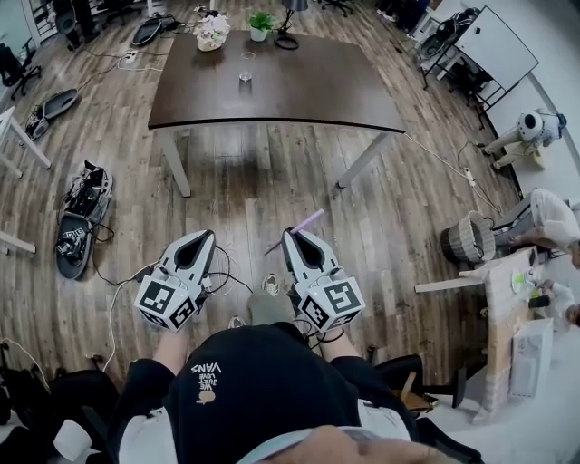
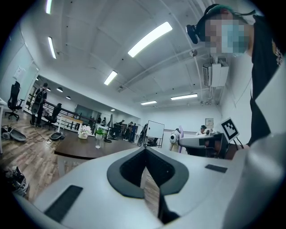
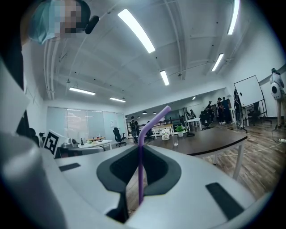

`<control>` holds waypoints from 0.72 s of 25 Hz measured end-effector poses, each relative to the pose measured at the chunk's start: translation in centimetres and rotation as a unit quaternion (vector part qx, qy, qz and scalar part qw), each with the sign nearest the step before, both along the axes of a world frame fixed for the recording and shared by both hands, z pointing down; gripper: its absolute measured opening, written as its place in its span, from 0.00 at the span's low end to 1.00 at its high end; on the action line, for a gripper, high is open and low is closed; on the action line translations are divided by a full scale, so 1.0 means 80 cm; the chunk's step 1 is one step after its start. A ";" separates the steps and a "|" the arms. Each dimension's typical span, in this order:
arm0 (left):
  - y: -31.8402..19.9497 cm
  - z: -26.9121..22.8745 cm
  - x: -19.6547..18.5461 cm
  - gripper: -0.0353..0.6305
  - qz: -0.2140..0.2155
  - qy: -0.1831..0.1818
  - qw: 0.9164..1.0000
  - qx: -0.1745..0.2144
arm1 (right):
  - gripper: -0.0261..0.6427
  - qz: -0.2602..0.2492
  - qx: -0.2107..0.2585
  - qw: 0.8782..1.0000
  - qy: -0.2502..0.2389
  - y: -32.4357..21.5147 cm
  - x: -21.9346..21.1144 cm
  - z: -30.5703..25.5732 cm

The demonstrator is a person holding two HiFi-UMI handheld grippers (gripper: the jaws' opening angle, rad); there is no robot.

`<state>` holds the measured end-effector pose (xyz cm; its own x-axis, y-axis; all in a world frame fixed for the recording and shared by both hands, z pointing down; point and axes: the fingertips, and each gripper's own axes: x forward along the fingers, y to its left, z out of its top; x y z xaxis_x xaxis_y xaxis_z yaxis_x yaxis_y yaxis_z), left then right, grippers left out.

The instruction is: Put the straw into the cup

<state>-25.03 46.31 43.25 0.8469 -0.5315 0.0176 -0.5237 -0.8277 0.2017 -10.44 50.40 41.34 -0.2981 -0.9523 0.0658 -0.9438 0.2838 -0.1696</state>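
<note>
Right gripper view shows one purple straw (image 3: 140,174) standing upright between the jaws of the right gripper (image 3: 139,150), which are clamped on its lower shaft. Its top section bends off to the right above the jaw tips. From the head view, the same straw (image 1: 306,223) pokes out past the tip of the right gripper (image 1: 291,237), slanting over the wooden floor (image 1: 254,199), short of the table.

One cup (image 1: 246,79) stands upright on the dark table (image 1: 308,91), well apart from the straw. It is clear, and too small here to tell whether anything is inside. It also shows in the right gripper view (image 3: 175,141), beyond the bent top of the straw.

Two grippers are in sight, one in each hand, side by side and pointing toward the table. Each carries one cube with square markers. The left gripper (image 2: 145,152) has its jaws drawn together at the tips, and nothing is between them; only a sliver of floor shows behind.

Two pots sit at the table's far edge, beyond the cup. One holds white flowers (image 1: 211,32), the other a green plant (image 1: 261,22). Just beside the green plant stands one dark object (image 1: 286,38) whose kind I cannot tell.
</note>
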 end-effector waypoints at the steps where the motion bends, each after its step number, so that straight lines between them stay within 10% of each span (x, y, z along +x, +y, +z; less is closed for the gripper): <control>1: -0.006 0.001 0.004 0.07 0.000 -0.001 1.000 -0.001 | 0.09 -0.001 -0.001 1.000 0.000 -0.007 0.004 0.001; 18: -0.144 -0.004 0.112 0.07 -0.031 -0.007 0.999 0.003 | 0.09 -0.050 -0.004 0.999 -0.006 -0.166 0.103 0.005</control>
